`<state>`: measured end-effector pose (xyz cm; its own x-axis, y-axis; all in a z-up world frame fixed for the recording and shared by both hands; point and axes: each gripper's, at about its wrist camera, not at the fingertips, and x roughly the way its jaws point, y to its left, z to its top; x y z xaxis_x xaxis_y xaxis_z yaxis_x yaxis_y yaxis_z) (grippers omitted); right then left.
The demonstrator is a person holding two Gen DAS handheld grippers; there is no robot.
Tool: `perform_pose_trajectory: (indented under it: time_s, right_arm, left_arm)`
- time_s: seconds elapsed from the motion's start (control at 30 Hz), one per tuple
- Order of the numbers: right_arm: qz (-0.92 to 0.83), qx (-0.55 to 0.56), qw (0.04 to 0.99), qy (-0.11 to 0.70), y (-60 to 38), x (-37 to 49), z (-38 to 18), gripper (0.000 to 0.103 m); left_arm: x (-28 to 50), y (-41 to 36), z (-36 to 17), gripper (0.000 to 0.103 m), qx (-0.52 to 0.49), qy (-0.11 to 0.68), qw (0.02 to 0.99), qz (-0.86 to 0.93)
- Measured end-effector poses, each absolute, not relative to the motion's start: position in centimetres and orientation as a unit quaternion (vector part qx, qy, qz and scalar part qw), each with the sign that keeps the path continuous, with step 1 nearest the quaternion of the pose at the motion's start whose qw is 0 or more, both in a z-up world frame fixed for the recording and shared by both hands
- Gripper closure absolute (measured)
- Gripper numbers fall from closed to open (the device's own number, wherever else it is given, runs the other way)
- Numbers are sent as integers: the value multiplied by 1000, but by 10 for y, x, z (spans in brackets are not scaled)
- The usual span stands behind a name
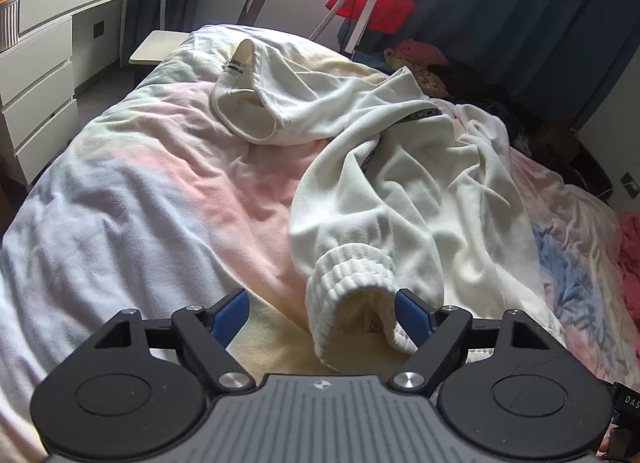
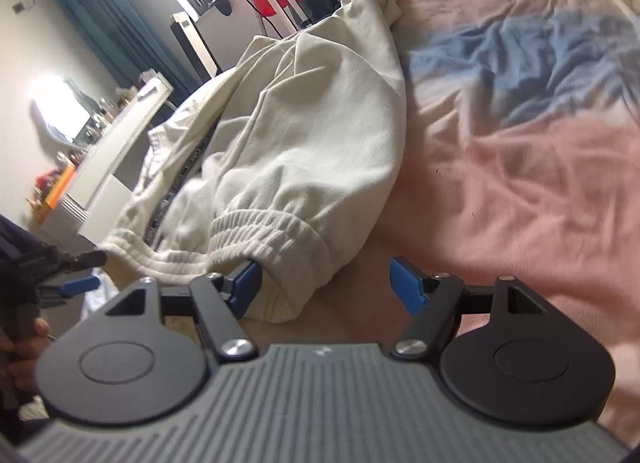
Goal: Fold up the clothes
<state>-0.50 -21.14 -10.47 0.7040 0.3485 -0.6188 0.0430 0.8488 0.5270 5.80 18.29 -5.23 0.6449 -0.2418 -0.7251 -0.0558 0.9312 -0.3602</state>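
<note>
Crumpled white fleece sweatpants (image 1: 400, 167) are seen on the bed (image 1: 140, 191); soft, limp. Ribbed cuffs (image 1: 352, 287) are judged best holds. Left gripper (image 1: 322, 317) and right gripper (image 2: 326, 285): jaws spread, nothing clamped.

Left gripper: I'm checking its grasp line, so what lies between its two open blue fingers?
In the left wrist view, the left gripper is open; the white ribbed cuff of the cream trousers lies between its fingers, over the pastel duvet.
</note>
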Motion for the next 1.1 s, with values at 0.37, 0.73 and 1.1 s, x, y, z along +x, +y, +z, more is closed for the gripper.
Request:
perform_pose_trajectory:
  time_s: [0.37, 0.73, 1.1]
  right_arm:
    - [87, 374, 870, 309, -244, 4, -105, 29]
    - [93, 402, 840, 351, -228, 38, -148, 29]
    - [106, 406, 837, 351, -217, 46, -164, 60]
  left_arm:
    - [62, 171, -56, 6, -160, 413, 894, -73]
    - [105, 140, -88, 22, -117, 459, 880, -46]
    - [98, 156, -79, 86, -145, 395, 907, 2]
